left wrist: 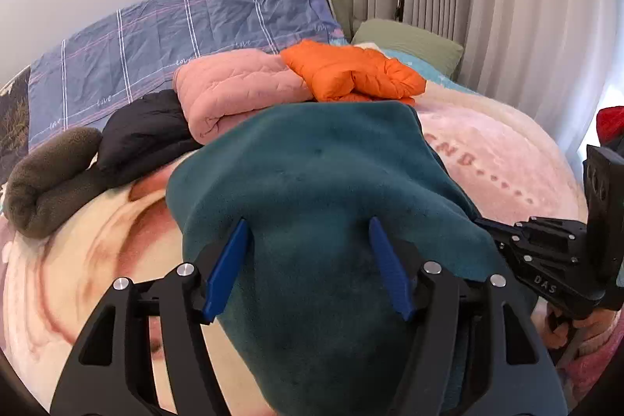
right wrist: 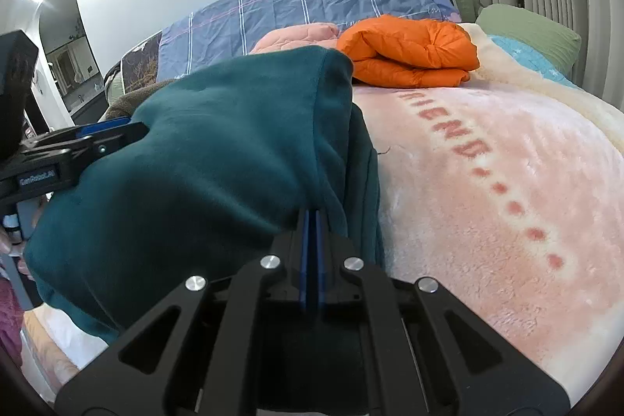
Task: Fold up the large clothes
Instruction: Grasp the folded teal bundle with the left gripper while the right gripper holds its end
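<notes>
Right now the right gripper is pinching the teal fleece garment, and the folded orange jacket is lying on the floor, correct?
Not quite. The right gripper is shut on the teal fleece garment, but the right wrist view shows the folded orange jacket lying on the bed's pink blanket, not the floor.

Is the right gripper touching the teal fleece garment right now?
Touching. The right wrist view shows the right gripper with its blue fingers closed together on a fold of the teal fleece garment, pinching the fabric at the tips.
</notes>
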A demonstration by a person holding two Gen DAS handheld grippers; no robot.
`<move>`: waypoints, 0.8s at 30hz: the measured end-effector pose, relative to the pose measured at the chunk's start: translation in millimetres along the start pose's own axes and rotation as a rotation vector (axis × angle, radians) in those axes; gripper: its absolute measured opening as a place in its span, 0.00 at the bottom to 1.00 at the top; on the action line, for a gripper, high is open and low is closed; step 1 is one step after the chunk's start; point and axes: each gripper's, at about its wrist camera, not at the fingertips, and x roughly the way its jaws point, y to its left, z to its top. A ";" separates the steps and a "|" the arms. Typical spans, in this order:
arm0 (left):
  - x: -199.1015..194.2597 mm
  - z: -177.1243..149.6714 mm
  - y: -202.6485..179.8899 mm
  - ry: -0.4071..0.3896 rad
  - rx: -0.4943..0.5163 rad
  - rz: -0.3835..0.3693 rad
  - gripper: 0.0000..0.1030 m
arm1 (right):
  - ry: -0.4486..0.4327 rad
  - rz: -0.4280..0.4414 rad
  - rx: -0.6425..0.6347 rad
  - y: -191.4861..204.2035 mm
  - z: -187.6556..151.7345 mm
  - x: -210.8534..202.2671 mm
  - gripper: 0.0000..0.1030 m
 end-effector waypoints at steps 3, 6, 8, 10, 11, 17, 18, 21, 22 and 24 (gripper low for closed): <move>-4.3 -2.0 -3.4 0.010 0.037 0.036 0.64 | 0.057 -0.020 -0.054 7.1 11.1 -2.2 0.03; -2.2 -3.0 4.1 0.016 -0.018 0.011 0.64 | 0.096 0.015 -0.040 11.5 45.0 -16.7 0.21; 4.0 -2.3 8.6 0.011 -0.025 0.000 0.64 | 0.029 0.046 -0.069 21.2 79.6 -32.4 0.31; 2.6 -1.5 5.5 0.008 -0.021 0.003 0.64 | 0.004 0.058 -0.104 32.9 104.9 -35.8 0.31; 3.1 -1.1 4.7 0.007 -0.020 0.004 0.64 | 0.002 0.097 -0.122 41.4 121.4 -32.6 0.31; 2.6 -1.0 5.2 0.000 -0.033 -0.012 0.64 | 0.144 0.137 -0.069 52.8 157.6 67.2 0.31; 3.1 -1.6 6.2 -0.003 -0.034 -0.013 0.64 | 0.183 0.110 -0.066 50.1 151.5 88.1 0.31; 9.8 -3.1 4.9 -0.011 -0.024 -0.027 0.66 | 0.271 0.100 -0.016 31.2 115.8 147.3 0.31; 10.8 -3.4 4.9 -0.032 -0.029 -0.026 0.67 | 0.255 0.097 -0.003 28.9 116.9 143.5 0.30; 10.8 -2.6 6.6 -0.047 -0.029 -0.045 0.70 | 0.248 0.079 -0.030 32.9 116.3 140.6 0.30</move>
